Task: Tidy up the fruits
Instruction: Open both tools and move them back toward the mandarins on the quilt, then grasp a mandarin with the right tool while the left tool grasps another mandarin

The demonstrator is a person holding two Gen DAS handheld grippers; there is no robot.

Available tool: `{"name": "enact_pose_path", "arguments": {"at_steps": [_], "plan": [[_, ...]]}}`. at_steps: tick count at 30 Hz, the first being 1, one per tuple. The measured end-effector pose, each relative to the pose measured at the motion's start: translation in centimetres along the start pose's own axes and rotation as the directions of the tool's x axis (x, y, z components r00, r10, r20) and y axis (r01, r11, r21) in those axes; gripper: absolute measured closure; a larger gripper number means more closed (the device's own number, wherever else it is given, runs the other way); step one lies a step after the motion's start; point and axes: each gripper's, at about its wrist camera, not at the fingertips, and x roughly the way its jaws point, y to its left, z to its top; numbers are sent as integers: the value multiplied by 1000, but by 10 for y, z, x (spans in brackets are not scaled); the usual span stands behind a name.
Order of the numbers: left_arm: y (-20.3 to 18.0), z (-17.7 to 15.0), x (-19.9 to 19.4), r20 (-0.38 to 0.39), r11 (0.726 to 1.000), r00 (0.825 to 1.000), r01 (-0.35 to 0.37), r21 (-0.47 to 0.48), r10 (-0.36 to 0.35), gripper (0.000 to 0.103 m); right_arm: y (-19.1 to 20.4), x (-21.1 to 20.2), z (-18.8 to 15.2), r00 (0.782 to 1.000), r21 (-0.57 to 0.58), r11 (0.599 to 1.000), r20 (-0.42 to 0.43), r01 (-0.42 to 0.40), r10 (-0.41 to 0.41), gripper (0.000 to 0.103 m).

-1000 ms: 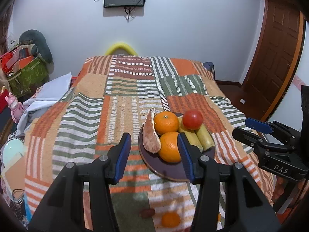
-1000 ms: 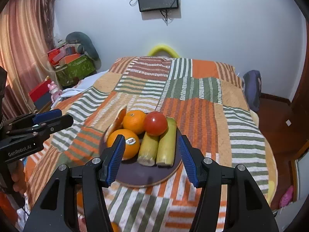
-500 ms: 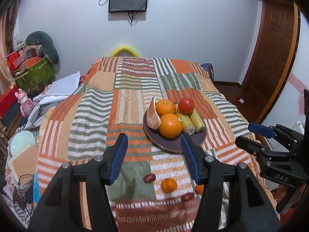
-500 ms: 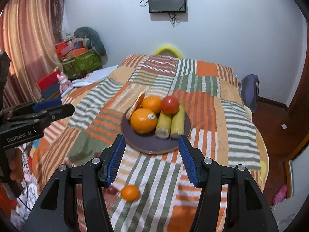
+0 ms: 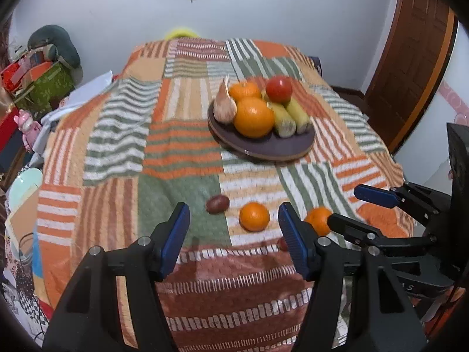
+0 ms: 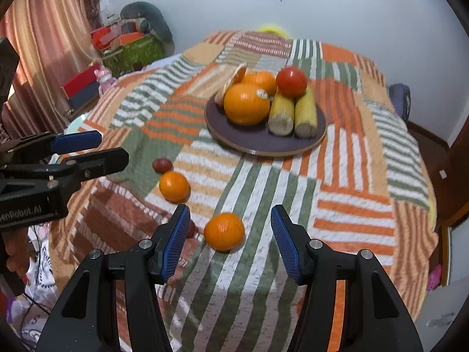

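The plate [image 6: 318,139] holds two oranges, two corn cobs and one tomato [image 6: 291,81]. Two small oranges and two dark fruits lie near the bed's front edge. Both grippers, left gripper [image 5: 234,239] and right gripper [image 6: 230,239], have drawn back, fingers spread, empty.

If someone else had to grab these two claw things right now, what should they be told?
Left gripper: open, empty, above the near end of the patchwork blanket.
Right gripper: open, empty, with a loose orange lying between its fingers, not yet gripped.
Done: the plate already holds two oranges, a tomato, two yellow cobs and a pale wedge.
Left: the near orange, a second orange, a dark reddish fruit and another small dark one, half hidden, lie loose on the blanket and probably belong on the plate.
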Motion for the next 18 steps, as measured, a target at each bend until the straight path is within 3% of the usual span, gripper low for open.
{"name": "enact_pose_path", "arguments": {"at_steps": [7,11,18], "plan": [[1,-11,33,-69,1000,997,18,-10,-19,41,-2,24,-12,996,34,998,-69,-56,58,49],[-3,-12,45,-84,999,996,32,-1,-32,44,-3,27,-14,995,40,997,-73,-72,75,67],[-12,-12,62,-123,998,991,60,14,-58,55,-8,18,-12,997,37,997,-43,-65,67,69]]}}
